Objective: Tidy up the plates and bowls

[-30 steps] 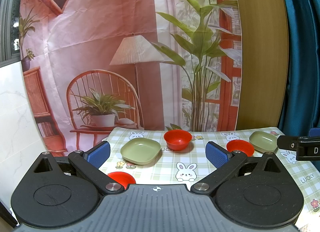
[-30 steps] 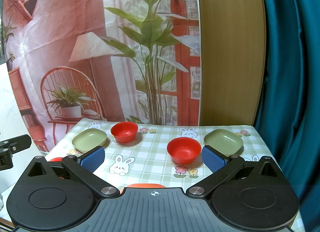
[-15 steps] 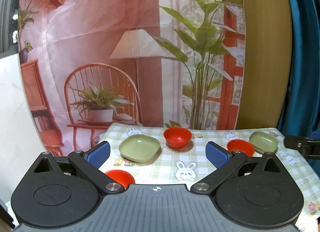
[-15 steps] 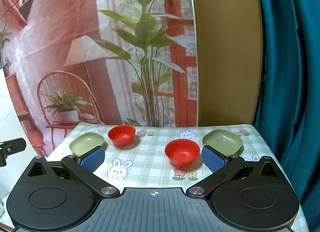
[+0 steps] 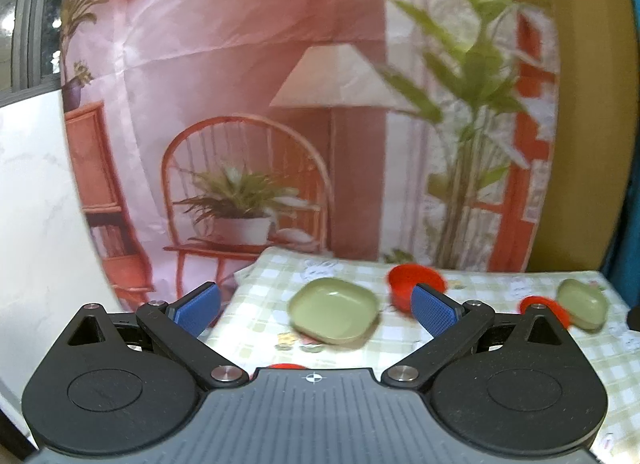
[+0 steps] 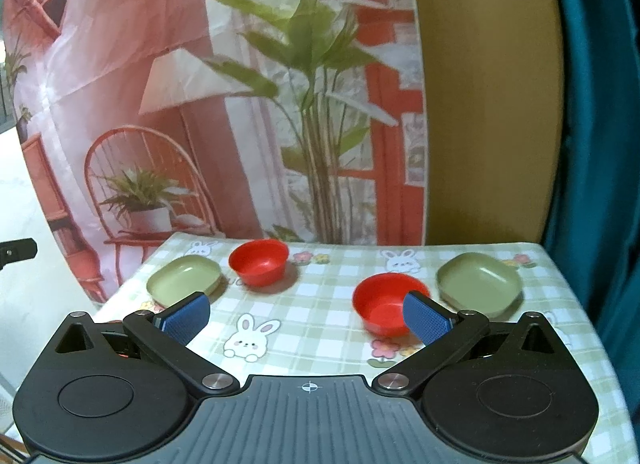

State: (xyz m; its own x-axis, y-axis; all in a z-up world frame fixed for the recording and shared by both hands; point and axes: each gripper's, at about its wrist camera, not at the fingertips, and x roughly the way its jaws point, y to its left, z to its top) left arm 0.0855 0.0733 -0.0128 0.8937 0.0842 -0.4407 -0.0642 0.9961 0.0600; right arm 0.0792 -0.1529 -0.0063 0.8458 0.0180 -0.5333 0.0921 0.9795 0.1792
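I hold both tools spread and empty above the surface, the left tool facing a green plate. Red bowls and plates sit scattered apart, not yet stacked by kind; the right tool nears a bowl.

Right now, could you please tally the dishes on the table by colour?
Green plates: 2, the left plate and the right plate.
Red bowls: 3, the far bowl, the middle bowl and a near bowl mostly hidden behind the left gripper.
Total: 5 dishes.
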